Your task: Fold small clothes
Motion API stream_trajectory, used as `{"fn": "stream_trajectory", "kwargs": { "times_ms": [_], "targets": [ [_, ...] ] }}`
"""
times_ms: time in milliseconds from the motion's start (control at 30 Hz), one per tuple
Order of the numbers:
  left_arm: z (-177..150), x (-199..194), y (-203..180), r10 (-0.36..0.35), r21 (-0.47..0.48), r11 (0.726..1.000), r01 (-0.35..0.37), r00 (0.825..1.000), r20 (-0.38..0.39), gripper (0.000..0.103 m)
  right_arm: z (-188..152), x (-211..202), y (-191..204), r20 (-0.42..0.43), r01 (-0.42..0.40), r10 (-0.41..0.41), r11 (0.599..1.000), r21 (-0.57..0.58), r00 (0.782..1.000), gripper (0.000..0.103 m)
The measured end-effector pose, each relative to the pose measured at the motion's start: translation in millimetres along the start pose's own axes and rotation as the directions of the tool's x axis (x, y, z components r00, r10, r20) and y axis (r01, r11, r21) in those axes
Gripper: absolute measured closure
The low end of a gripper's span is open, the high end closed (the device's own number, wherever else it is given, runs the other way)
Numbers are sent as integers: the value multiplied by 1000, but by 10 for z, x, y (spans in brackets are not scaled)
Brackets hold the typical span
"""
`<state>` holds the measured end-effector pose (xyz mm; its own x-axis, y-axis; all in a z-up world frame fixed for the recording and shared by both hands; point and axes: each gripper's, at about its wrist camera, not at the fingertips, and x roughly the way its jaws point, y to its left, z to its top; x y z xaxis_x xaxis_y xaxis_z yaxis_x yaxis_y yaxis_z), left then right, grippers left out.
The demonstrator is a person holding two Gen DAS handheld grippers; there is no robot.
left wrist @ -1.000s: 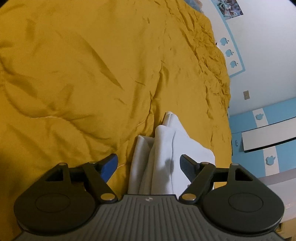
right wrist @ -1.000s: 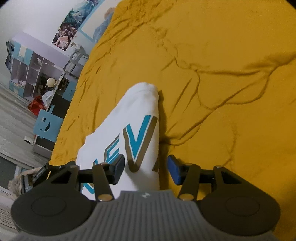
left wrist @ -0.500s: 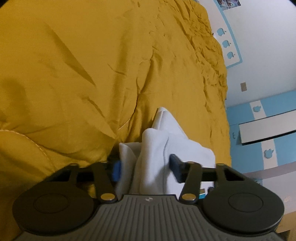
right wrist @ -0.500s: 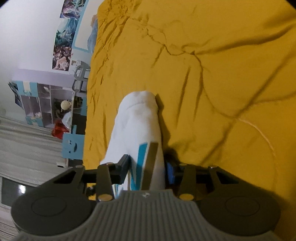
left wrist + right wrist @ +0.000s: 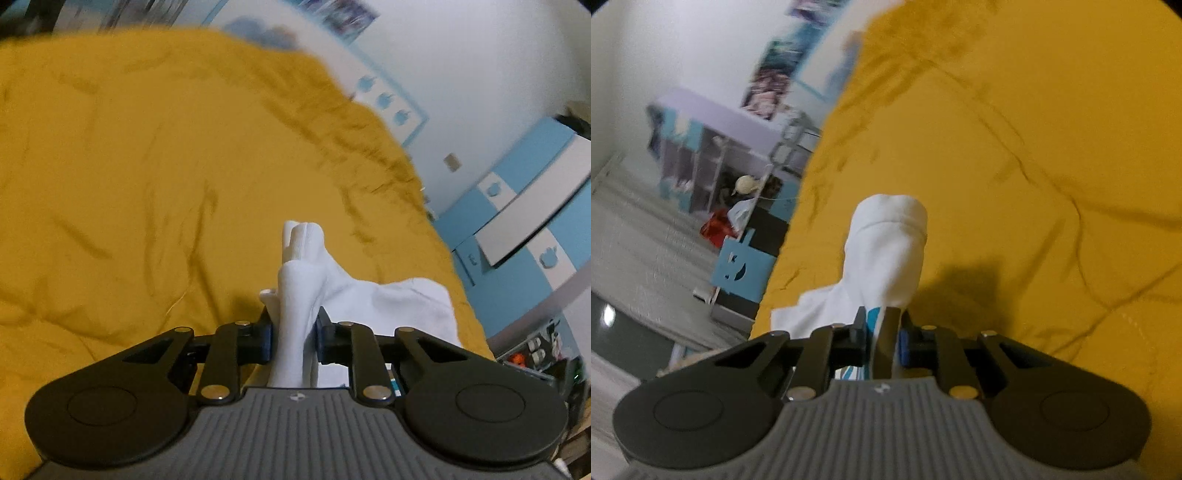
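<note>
White garment (image 5: 295, 295) is pinched by left gripper (image 5: 294, 338) and, seemingly, right gripper (image 5: 882, 338), both nearly closed.

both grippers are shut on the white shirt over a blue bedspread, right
Not quite: the bedspread is mustard yellow, not blue, as both wrist views show. The rest holds: the left gripper and the right gripper are each shut on the white shirt.

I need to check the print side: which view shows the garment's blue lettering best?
Right wrist: blue lettering shows on the garment, partly hidden behind the fingers. Left wrist shows only plain white cloth.
</note>
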<state>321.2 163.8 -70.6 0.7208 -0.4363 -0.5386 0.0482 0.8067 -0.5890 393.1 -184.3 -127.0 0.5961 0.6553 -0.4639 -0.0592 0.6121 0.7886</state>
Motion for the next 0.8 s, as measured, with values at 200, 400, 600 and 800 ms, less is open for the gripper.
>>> {"fn": "stream_trajectory", "kwargs": {
  "times_ms": [200,400,600,800],
  "targets": [
    [-87,-692,-429,-53,65,997,45,991,126,81,-61,-668,589,76,-54,65,989,-136,995,94],
    [-241,-1223,-964,-125,143,985,96,970,207,81,-254,-1475,947,147,-98,132,971,-219,980,94],
    [-490,-1500,-1472,-225,221,958,181,954,197,81,-559,-2484,1038,246,-85,158,956,-281,956,94],
    [-696,-1587,-1705,-306,228,936,267,939,156,81,-768,-3300,1012,295,-36,130,952,-305,946,94]
  ]
}}
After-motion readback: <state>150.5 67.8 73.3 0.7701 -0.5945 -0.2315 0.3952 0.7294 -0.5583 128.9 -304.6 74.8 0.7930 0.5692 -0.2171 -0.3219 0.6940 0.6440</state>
